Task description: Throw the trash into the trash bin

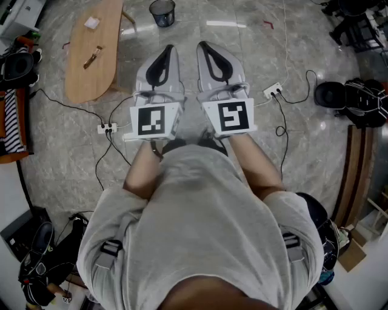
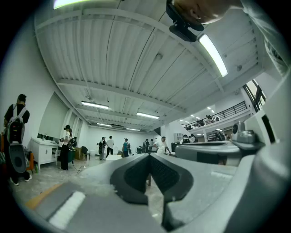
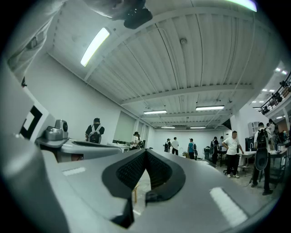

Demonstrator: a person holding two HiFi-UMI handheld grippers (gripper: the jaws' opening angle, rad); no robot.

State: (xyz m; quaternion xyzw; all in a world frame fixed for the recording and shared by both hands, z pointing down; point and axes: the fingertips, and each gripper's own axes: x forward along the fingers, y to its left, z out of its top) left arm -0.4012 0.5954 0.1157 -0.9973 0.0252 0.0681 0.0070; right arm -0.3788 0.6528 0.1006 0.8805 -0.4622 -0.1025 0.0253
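Wooden table [image 1: 91,54]: long, rounded and low, on a grey stone floor [image 1: 260,54].
White scrap [image 1: 92,23]: crumpled, lying on the table's far end, untouched by either gripper.
Brown piece [image 1: 93,57]: small, lying slantwise near the table's middle; too small to identify.
Trash bin [image 1: 162,12]: dark mesh, upright on the floor just off the table's far right corner, clear of the table; contents not visible.
Left gripper [image 1: 167,49]: held over the floor to the right of the table, abreast of its middle, pointing the same way as the table's far end; in its own view [image 2: 149,155] jaws pressed together tip to tip, nothing between them.
Right gripper [image 1: 204,46]: further right of the table, just beside the left one and parallel to it; in its own view [image 3: 145,151] jaws likewise closed on each other, nothing held.
Person [image 1: 206,230]: grey shirt, both forearms stretched forward, standing off the table's near right side.
Power strip [image 1: 107,128]: white, on the floor just past the table's near end, with black cables running from it.
Second power strip [image 1: 272,91]: white, on the floor well to the right of the table, beyond both grippers.
Black bags [image 1: 354,100]: far to the right of the table, well apart from it.
People [image 2: 109,146]: several, standing in the background of both gripper views; place relative to the table not readable.
Ceiling lights [image 2: 213,54]: long lit strips, high overhead.
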